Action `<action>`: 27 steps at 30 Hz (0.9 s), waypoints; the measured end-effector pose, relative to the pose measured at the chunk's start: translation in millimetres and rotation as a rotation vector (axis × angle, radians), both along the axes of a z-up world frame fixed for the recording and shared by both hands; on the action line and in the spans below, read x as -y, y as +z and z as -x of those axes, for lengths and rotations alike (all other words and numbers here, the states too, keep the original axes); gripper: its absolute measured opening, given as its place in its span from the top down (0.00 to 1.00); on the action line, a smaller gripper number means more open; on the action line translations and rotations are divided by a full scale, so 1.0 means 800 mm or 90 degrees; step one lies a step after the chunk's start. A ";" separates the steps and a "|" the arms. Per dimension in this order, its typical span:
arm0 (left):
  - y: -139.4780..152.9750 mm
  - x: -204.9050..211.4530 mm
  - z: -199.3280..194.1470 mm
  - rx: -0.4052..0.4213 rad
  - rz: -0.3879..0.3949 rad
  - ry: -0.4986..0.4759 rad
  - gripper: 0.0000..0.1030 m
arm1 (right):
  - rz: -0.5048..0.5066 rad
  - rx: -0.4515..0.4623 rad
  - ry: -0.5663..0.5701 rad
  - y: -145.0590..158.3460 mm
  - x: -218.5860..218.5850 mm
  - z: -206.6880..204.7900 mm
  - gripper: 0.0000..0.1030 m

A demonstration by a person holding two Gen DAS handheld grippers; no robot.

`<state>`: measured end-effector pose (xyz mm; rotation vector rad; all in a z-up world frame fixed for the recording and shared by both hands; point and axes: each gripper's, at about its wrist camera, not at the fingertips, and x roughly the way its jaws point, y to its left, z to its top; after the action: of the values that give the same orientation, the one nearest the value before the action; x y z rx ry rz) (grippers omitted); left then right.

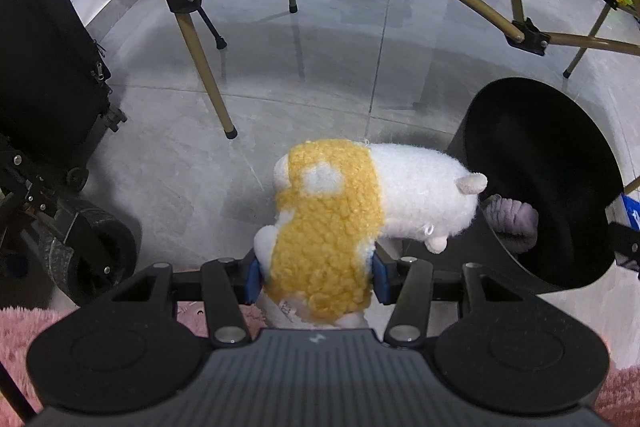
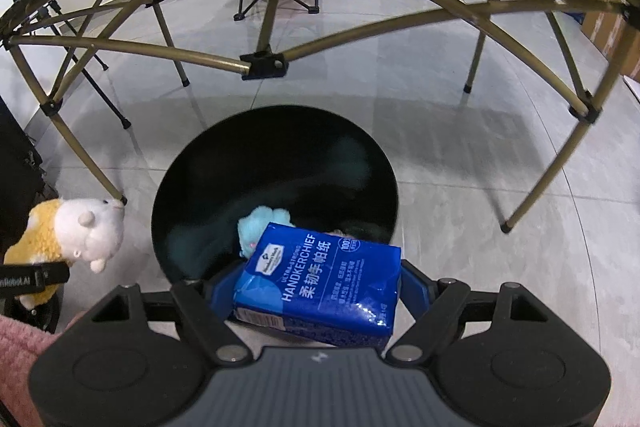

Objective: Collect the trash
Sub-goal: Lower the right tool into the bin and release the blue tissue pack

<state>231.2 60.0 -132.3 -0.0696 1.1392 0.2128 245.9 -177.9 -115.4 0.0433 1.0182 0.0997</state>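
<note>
Left gripper (image 1: pixel 316 281) clamped by its blue pads on a yellow-and-white plush toy (image 1: pixel 340 219), the toy's white head reaching forward and right to the rim of a round black bin (image 1: pixel 560 163), with a grey-purple soft thing (image 1: pixel 514 217) inside the bin just beyond the head. Right gripper (image 2: pixel 320 291) closed wide across a blue tissue pack (image 2: pixel 324 283) printed "ULTRA-STRONG HANDKERCHIEF" beside Chinese characters and a small brand badge too small to read, held over the bin's near rim, directly ahead. Light blue fluffy thing (image 2: pixel 260 225) lying in the bin just past the pack; "nkobot.AI" partly legible on the other gripper at far left.
</note>
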 end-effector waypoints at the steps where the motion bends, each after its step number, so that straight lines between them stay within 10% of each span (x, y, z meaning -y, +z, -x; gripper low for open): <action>1: 0.000 -0.002 -0.003 0.001 -0.001 0.003 0.50 | -0.001 0.001 0.001 0.000 -0.002 -0.005 0.23; 27: 0.002 -0.036 -0.062 0.026 0.003 0.048 0.50 | -0.002 -0.047 0.005 -0.019 -0.047 -0.087 0.23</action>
<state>281.0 88.5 -130.5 -0.1204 1.0971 0.2739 315.4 -140.5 -130.5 0.0462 1.0918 0.1071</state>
